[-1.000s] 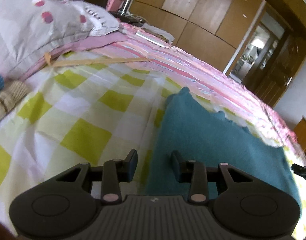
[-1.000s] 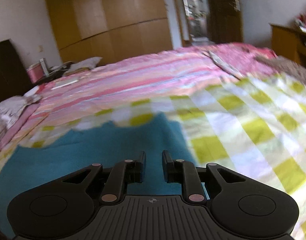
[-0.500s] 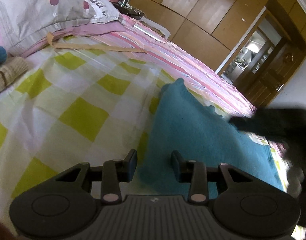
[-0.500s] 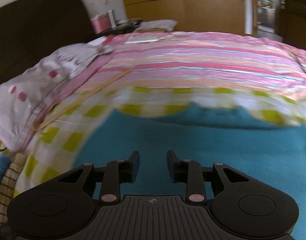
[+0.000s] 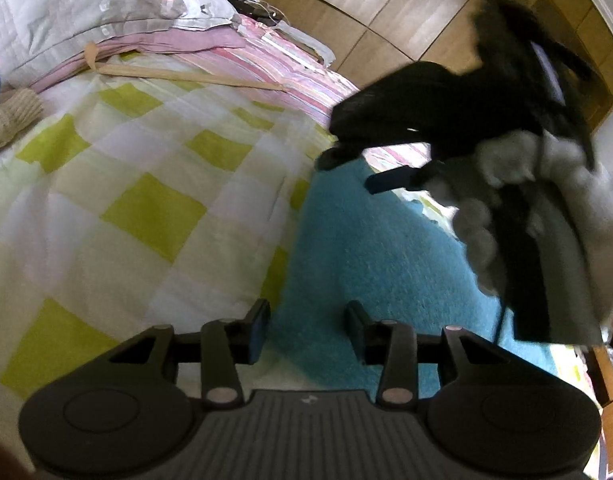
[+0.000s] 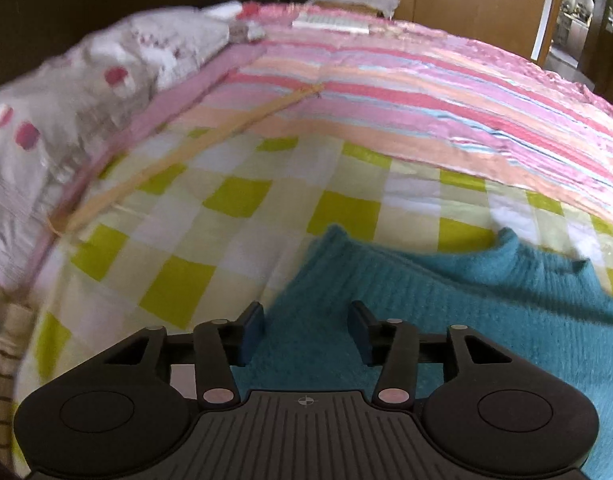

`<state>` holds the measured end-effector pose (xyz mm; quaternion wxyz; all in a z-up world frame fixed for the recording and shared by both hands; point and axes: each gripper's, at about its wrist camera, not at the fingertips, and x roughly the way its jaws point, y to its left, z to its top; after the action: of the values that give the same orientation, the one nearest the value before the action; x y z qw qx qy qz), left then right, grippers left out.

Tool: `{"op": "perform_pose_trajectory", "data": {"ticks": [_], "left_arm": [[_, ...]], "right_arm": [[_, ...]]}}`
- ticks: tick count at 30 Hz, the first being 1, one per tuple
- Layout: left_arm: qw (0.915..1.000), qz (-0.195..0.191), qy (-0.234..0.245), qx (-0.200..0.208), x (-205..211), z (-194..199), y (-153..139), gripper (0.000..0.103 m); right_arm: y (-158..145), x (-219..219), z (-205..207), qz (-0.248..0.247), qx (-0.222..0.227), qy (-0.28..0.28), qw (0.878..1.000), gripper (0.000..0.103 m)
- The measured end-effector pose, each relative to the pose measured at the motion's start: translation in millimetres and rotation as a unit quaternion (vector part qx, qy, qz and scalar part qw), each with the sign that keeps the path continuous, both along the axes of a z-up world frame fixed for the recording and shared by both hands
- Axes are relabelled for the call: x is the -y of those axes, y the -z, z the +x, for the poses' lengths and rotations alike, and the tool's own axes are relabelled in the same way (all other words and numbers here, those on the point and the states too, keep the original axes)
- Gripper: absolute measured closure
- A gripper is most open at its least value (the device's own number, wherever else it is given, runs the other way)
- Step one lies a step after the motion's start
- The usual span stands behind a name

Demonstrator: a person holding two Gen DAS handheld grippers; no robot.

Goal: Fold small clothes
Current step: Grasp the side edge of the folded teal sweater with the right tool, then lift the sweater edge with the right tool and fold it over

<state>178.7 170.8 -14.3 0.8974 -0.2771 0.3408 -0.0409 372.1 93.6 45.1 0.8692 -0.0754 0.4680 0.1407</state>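
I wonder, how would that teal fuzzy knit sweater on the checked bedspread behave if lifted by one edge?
The teal fuzzy knit sweater lies flat and limp, so it would probably drape and sag. Its fuzzy surface likely grips well and drags on the yellow-checked bedspread.

Bed: covered by a yellow-green and white checked sheet, filling left and centre of both views. On it: teal knitted garment, spread flat, lower right; pink striped quilt, upper right; grey pillow with pink spots, upper left; tan strap, running diagonally.
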Motion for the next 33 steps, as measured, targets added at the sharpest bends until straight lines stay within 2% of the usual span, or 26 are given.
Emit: {"op": "perform_pose_trajectory", "data": {"ticks": [5,7,9,11,13,14,17,19,21,25,30,33], "left_arm": [[1.0,-0.004,0.001,-0.001,1,2,3,0.056],[1.0,-0.004,0.002,0.001,1,3,3,0.056],[1.0,0.002,0.002,0.004,3,2,3,0.056],[0.9999,0.011,0.0,0.008,7,0,3,0.055],[0.9999,0.012,0.0,0.01,9,-3,2,0.051],[0.9999,0.009,0.0,0.011,9,-4,2,0.05],[0.9998,0.006,-0.005,0.021,11,-7,1,0.045],[0.9994,0.007,-0.008,0.033,13,-11,0,0.034],[0.999,0.01,-0.008,0.042,16,-13,-1,0.025],[0.998,0.021,-0.004,0.06,23,-15,-2,0.017],[0.9967,0.03,0.004,0.075,28,-16,0,0.014],[0.9932,0.046,0.0,0.107,33,-23,-6,0.014]], "right_arm": [[20,-33,8,-0.098,-0.004,-0.031,0.995,0.045],[27,-40,12,-0.118,-0.01,-0.039,0.992,0.038],[34,-46,12,-0.143,-0.004,-0.047,0.989,0.038],[38,-47,8,-0.159,0.009,-0.06,0.985,0.041],[38,-42,3,-0.165,0.018,-0.072,0.983,0.054],[36,-39,2,-0.167,0.021,-0.078,0.983,0.057],[26,-26,3,-0.146,0.015,-0.078,0.986,0.069],[16,-19,3,-0.123,0.012,-0.072,0.99,0.075],[8,-11,2,-0.105,0.013,-0.071,0.992,0.077],[-9,6,-4,-0.073,0.021,-0.069,0.995,0.08],[-28,31,-11,-0.036,0.028,-0.058,0.997,0.082],[-37,44,-14,-0.02,0.03,-0.052,0.998,0.083]]}}
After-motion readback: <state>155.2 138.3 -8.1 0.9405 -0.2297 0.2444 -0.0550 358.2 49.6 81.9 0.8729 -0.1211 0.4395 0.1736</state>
